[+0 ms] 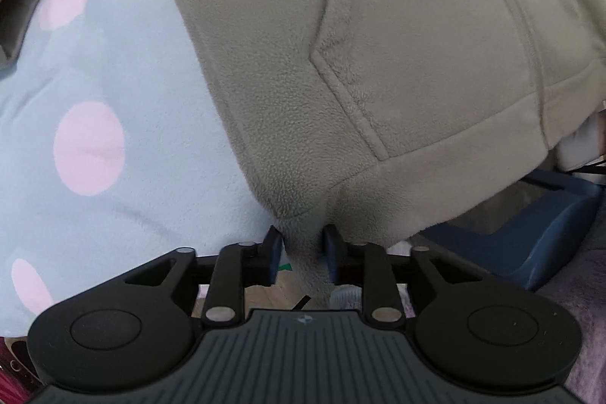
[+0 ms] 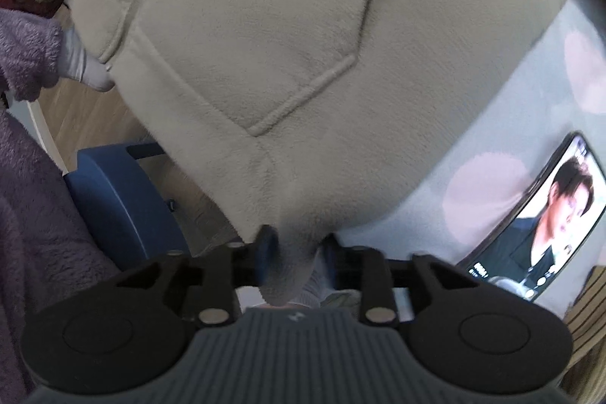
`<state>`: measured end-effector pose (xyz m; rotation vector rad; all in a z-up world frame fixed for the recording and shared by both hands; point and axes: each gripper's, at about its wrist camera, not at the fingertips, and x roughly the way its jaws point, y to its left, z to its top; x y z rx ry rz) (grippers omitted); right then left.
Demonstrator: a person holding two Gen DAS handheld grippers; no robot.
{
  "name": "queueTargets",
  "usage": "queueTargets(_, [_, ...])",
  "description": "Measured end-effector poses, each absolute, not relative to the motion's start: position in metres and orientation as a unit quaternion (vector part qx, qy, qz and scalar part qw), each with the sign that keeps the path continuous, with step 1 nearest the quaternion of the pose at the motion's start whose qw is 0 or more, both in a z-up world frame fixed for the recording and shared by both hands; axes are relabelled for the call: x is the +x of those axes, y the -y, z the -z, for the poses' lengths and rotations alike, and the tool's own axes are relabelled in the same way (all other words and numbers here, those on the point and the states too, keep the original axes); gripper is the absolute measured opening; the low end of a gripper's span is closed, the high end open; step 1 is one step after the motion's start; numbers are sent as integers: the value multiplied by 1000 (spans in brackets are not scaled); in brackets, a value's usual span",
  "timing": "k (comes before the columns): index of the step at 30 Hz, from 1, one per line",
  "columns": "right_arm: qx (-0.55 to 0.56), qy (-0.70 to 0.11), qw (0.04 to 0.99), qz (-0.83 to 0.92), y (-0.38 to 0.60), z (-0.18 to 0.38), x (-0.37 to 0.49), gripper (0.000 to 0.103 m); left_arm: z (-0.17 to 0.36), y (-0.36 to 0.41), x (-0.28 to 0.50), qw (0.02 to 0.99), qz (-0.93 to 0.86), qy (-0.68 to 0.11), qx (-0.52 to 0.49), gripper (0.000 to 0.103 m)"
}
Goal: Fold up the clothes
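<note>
A beige fleece garment with stitched front pockets lies spread ahead of both grippers, its hem corners pinched: the left gripper is pressed together on the corner nearest it, the right gripper likewise on the opposite corner. The fleece runs away from each gripper over a pale blue, pink-spotted bed cover, its long axis pointing forward from the fingers, hem end nearest, the far end out of sight. The lower edge hangs past the bed's edge, above a blue stool and wood floor. How far folding has gone cannot be settled: the visible front panel lies flat and single, which fits either a garment laid out for folding or one being drawn up for a fold. A phone rests beside the right gripper.
</note>
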<state>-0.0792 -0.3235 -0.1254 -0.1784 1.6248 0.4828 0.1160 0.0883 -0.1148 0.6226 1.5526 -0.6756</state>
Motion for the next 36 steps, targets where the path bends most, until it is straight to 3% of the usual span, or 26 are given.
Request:
queueTargets(2, [-85, -712, 663, -214, 324, 113, -78, 48, 99, -92, 124, 635, 290, -667, 261, 43])
queueTargets(6, [-100, -685, 692, -203, 331, 81, -65, 56, 67, -109, 158, 681, 267, -650, 203, 44])
queueTargets(13, [-81, -607, 771, -178, 334, 40, -11, 57, 32, -148, 237, 760, 182, -616, 100, 45])
queueTargets(19, [-45, -559, 809, -177, 320, 30, 35, 64, 48, -206, 286, 812, 71, -580, -14, 46])
queueTargets(25, [-44, -553, 812, -182, 299, 40, 73, 65, 72, -229, 328, 830, 36, -553, -65, 46])
queueTargets(36, [-38, -565, 798, -204, 257, 84, 141, 66, 114, -259, 371, 843, -14, -518, -146, 60])
